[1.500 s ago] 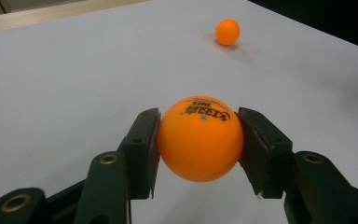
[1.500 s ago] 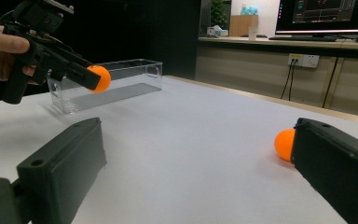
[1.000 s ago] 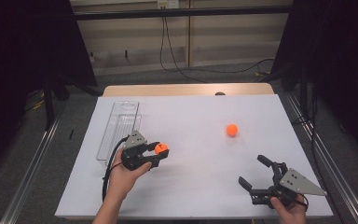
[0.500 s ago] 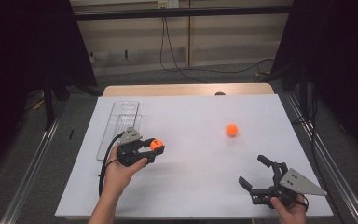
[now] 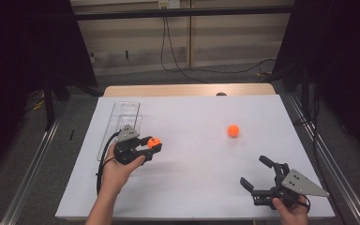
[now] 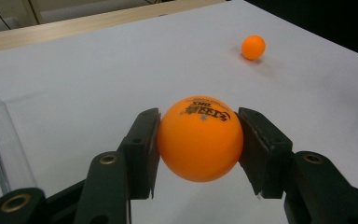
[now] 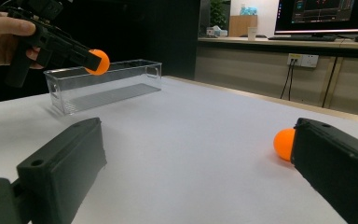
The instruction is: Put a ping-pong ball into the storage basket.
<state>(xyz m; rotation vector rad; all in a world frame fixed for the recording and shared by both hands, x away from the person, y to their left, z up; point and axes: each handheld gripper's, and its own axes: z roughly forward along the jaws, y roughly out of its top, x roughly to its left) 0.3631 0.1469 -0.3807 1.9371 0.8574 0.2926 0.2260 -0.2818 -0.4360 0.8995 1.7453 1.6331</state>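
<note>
A: We have the left gripper (image 5: pixel 149 146) clamped on a small orange table-tennis ball (image 5: pixel 154 141), a black pad pressing each side of it. The ball is held up off the white table top (image 5: pixel 192 187), near the table's left edge and just beside the clear plastic rectangular bin (image 5: pixel 122 123).

B: Which way does the ball point?

A: A round ball has no long axis. In the left gripper view its black printed lettering (image 6: pixel 206 110) sits on top, upside down to that camera. The left gripper itself points toward the table's right edge.

B: And the bin?

A: Its long axis runs along the left edge, from the near side toward the far side, and it stands open side up.

B: We hold the right gripper (image 5: pixel 257 176) near the table's near right corner, its jaws wide apart with nothing between them. A second orange ball (image 5: pixel 233 130) lies on the table right of the middle, well apart from both grippers.
</note>
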